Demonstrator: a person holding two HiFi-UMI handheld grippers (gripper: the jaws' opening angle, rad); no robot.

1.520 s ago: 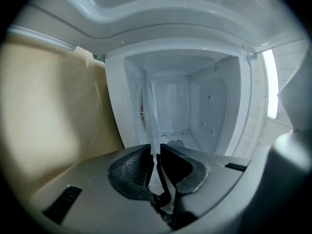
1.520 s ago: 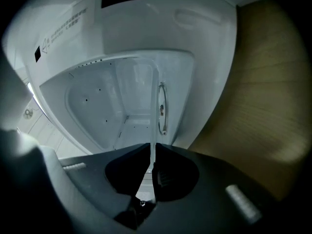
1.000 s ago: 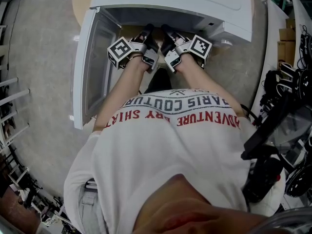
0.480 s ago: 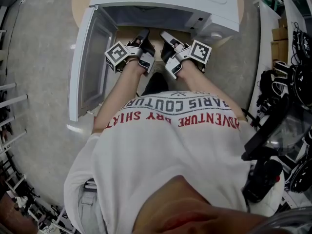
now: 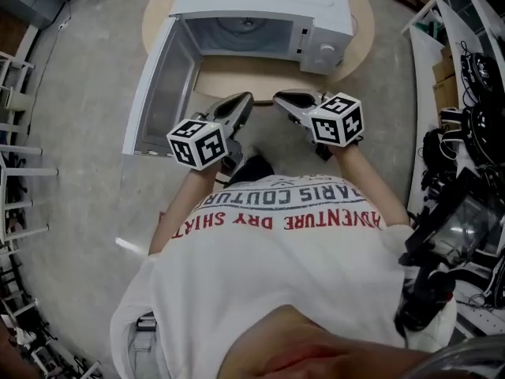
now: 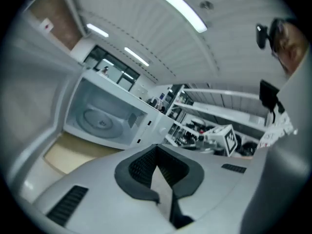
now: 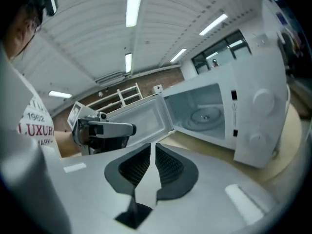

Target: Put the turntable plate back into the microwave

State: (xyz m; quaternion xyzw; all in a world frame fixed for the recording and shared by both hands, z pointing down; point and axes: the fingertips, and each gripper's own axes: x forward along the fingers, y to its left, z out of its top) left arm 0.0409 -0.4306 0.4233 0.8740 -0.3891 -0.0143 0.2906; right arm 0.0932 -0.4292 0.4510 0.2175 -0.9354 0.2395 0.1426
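The white microwave (image 5: pixel 260 2) stands on a round wooden table (image 5: pixel 237 76) with its door (image 5: pixel 162 93) swung open to the left. The glass turntable plate (image 5: pixel 246 26) lies flat inside the cavity; it also shows in the left gripper view as the plate (image 6: pixel 100 122) and in the right gripper view as the plate (image 7: pixel 205 116). My left gripper (image 5: pixel 245 99) and right gripper (image 5: pixel 280 98) hover side by side in front of the opening, outside it. Each is shut with nothing held: left gripper (image 6: pixel 157 152), right gripper (image 7: pixel 152 147).
A white shelf unit with black cables and gear (image 5: pixel 465 93) runs along the right. White racks (image 5: pixel 16 164) stand at the far left. The open door juts toward me on the left side of the table. Grey floor surrounds the table.
Both grippers have drawn back out of the microwave cavity toward me, and now sit in front of the table edge. The plate is now visible inside the cavity.
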